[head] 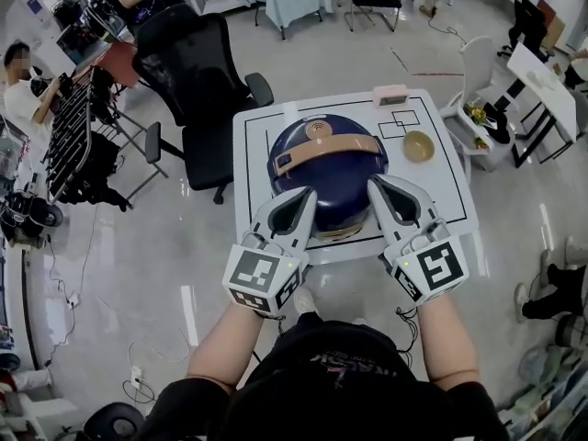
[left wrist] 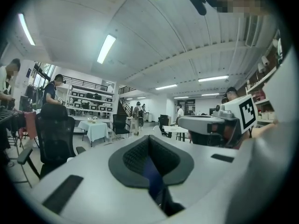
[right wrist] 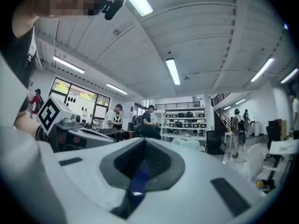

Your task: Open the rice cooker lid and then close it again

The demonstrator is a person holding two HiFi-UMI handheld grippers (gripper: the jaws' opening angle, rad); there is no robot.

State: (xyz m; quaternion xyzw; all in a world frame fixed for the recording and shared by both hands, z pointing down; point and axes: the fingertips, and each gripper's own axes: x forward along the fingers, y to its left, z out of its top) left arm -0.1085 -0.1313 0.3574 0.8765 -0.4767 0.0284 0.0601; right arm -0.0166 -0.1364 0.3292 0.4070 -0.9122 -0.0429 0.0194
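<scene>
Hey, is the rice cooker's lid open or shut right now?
Shut. In the head view the lid lies down flush on the rice cooker, with no inner pot showing.

Glossy cooker, matt tools
The rice cooker (head: 328, 180) shell is glossy dark-blue plastic with a satin tan handle band (head: 331, 148). The table (head: 253, 136) is smooth white. The left gripper (head: 307, 197) and right gripper (head: 375, 187) are matt pale-grey plastic with ribbed black pads (left wrist: 135, 155).

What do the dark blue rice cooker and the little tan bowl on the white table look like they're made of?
Dark blue round rice cooker: likely glossy plastic or painted metal; its dome shows soft highlights. Small tan bowl: matte, possibly wood or plastic; too small to tell.
</scene>
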